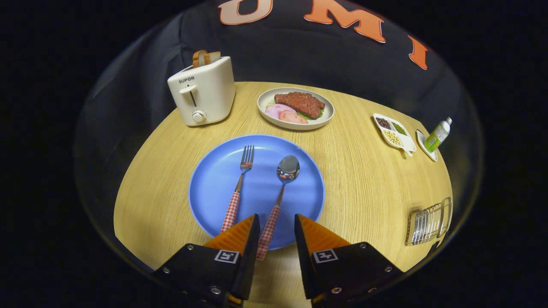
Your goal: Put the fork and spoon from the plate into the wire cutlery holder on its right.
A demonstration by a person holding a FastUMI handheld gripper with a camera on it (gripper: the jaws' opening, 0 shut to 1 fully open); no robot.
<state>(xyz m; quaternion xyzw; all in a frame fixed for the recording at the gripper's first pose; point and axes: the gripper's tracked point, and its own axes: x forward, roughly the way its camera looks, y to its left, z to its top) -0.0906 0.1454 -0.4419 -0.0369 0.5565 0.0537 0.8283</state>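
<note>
A blue plate [214, 179] lies on the round wooden table just ahead of my fingers. On it rest a fork [239, 184] and a spoon [280, 188], side by side, both with red-and-white checked handles pointing toward me. My gripper [277, 223] is open above the plate's near rim. The spoon's handle end runs into the gap between the fingers, nearer the left one, and neither finger presses on it. The fork's handle ends just beside the left fingertip [250, 224]. The wire cutlery holder [429, 222] stands to the right of the plate, near the table's edge.
A white toaster [202, 92] with bread in it stands beyond the plate to the left. A dish of meat and ham [295, 108] sits beyond the plate. Far right are a divided dish of seeds [394, 131] and a small green bottle [439, 134] on a saucer.
</note>
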